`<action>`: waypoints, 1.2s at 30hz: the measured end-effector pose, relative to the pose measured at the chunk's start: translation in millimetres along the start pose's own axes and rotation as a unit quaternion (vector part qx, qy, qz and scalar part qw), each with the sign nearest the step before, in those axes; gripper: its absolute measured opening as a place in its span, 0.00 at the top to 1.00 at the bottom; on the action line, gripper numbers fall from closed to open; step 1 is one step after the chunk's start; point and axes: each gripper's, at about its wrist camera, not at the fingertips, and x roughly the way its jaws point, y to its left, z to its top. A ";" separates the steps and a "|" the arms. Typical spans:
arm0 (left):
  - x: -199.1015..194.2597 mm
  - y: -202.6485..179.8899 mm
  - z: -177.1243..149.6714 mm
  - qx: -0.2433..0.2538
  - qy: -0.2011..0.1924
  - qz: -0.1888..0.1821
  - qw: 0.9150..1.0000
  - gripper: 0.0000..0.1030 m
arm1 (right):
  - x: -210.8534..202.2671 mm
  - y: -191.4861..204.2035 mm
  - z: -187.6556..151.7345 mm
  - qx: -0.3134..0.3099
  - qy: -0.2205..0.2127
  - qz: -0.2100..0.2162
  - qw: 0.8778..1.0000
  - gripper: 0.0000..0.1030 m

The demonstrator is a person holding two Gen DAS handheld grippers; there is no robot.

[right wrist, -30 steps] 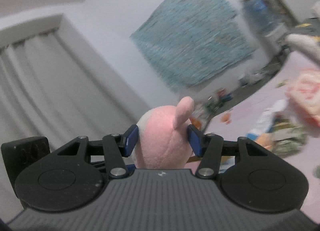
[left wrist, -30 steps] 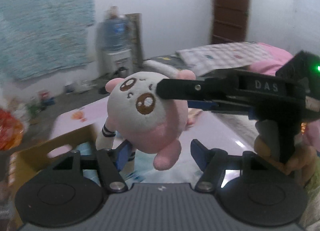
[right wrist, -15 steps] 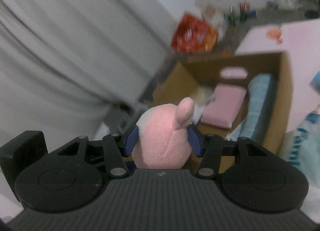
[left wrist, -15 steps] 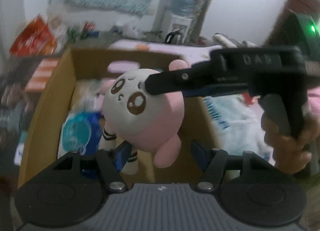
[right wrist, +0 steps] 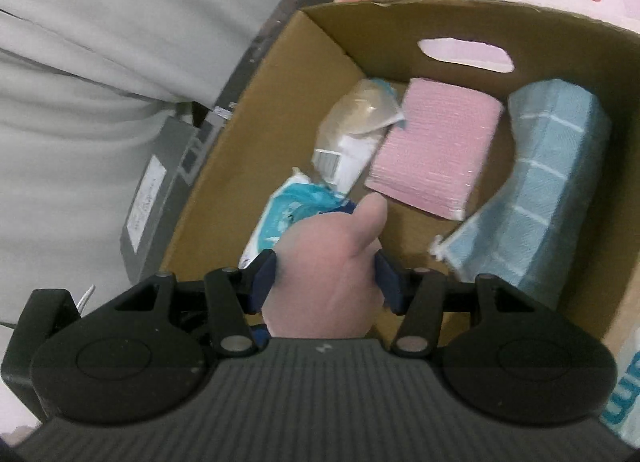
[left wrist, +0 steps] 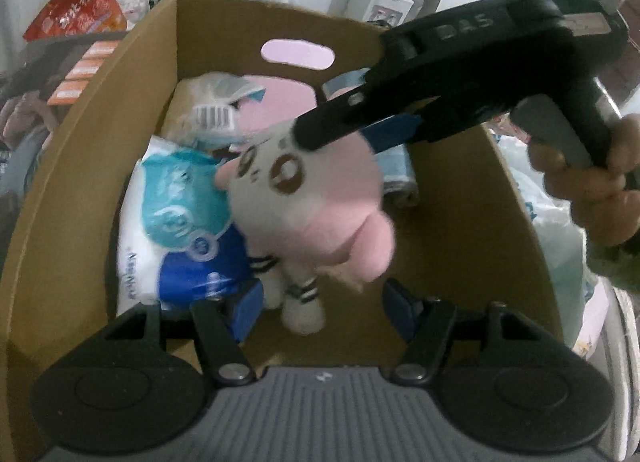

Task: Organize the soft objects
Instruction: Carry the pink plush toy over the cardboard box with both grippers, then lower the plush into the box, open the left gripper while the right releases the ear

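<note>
My right tongs (right wrist: 325, 282) pinch the plush toy (left wrist: 308, 197) by its pink back; both blue pads press into the fabric, which bulges between them. My left tongs (left wrist: 322, 308) stand spread, with nothing between the pads; the toy's feet hang just in front of them.

Plush toy, appearance:
- Rounded body, pink at the back and lower half, off-white across the face.
- Two brown eyes with pale highlights on the off-white face; the face is motion-blurred.
- Short pink limbs; one stubby pink ear or limb projects forward in the right wrist view.
- Off-white legs with dark stripes at the ankles, hanging downward.

Plush toy, position: suspended over the open cardboard box (right wrist: 280, 73), above its contents and not resting on them. In the left wrist view it hangs between the box's side walls, below the oval handle cutout (left wrist: 298, 54).

Box contents under and beside the toy:
- A white, teal and blue soft pack (left wrist: 180, 221) at the left.
- A clear wrapped pack with a barcode label (right wrist: 352, 137).
- A folded pink cloth (right wrist: 434, 149).
- A folded light-blue checked towel (right wrist: 548, 181) against the right wall.

My hand (left wrist: 592, 189) grips the right tongs' handle at the right edge.
</note>
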 end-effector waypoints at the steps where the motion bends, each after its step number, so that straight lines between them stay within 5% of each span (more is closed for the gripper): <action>1: 0.3 3.0 -1.4 -0.004 0.001 -0.001 1.000 0.35 | 2.2 -2.8 1.1 0.001 0.004 0.004 1.000 0.48; 7: -1.9 15.9 -2.6 -0.019 -0.001 -0.005 1.000 0.34 | 22.0 -6.9 17.6 -0.009 0.032 0.000 0.999 0.45; 12: -3.3 14.5 -2.8 -0.015 -0.004 0.002 1.000 0.32 | 19.0 -10.8 26.6 -0.049 0.006 -0.080 0.996 0.41; 21: -5.9 14.7 -3.7 -0.010 -0.011 0.005 1.000 0.32 | 13.1 -2.0 6.6 -0.090 -0.004 -0.139 0.986 0.39; 29: -8.7 16.4 -3.1 -0.013 -0.012 0.014 1.000 0.32 | 27.9 2.5 3.7 -0.090 0.003 -0.122 0.988 0.44; 36: -12.4 5.6 -2.3 0.007 -0.024 0.026 0.999 0.25 | 17.5 -17.2 1.5 -0.028 -0.031 -0.091 0.995 0.43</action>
